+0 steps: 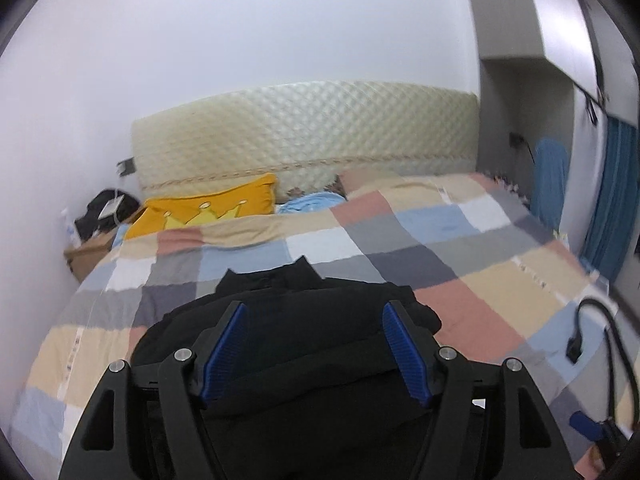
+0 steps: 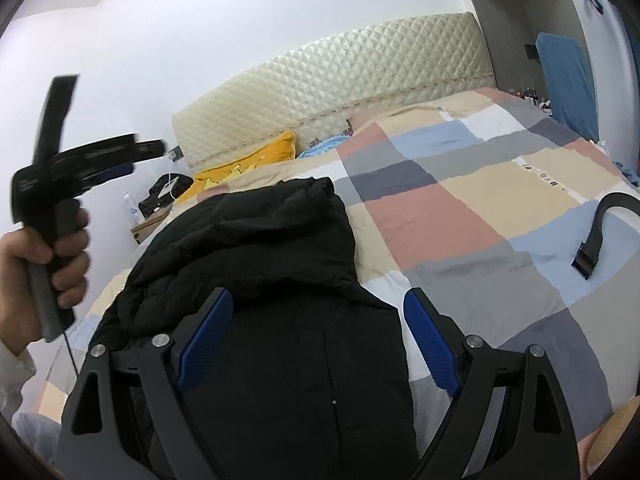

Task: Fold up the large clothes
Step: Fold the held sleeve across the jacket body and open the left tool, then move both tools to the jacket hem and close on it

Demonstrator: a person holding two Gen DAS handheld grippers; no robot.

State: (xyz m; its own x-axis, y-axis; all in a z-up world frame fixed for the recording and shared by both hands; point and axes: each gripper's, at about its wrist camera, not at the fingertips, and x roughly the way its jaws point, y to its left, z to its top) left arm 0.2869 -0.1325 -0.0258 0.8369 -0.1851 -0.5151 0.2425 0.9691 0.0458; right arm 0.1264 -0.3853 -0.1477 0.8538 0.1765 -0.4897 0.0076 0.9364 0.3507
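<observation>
I can read no brand and no label. On one beige square of the checked quilt (image 2: pixel 472 200) there is a short row of dark letters, but they are too small and blurred for me to read. The yellow pillow (image 1: pixel 208 210) at the far left carries a drawn crown, no words.

My left gripper (image 1: pixel 316 344) has its jaws spread, and the blue pads (image 1: pixel 224 352) hold nothing between them. In the left wrist view it hangs above the black jacket (image 1: pixel 280 320) and does not touch it. In the right wrist view I see this same gripper (image 2: pixel 116 156) raised at the left, blurred, with a hand (image 2: pixel 52 256) closed around its handle.

My right gripper (image 2: pixel 318 340) is also wide open. Its pads stand on either side of the near part of the jacket, which fills the gap between them, but I cannot tell if they touch the cloth; they do not pinch it.

The black jacket lies on the bed, on the near left part of the quilt, in a rumpled heap with a thick fold across its far part. A black cable (image 2: pixel 600 232) with a flat plug lies on the quilt at the right, well apart from the jacket. The quilted cream headboard (image 1: pixel 304 136) stands at the far end.
</observation>
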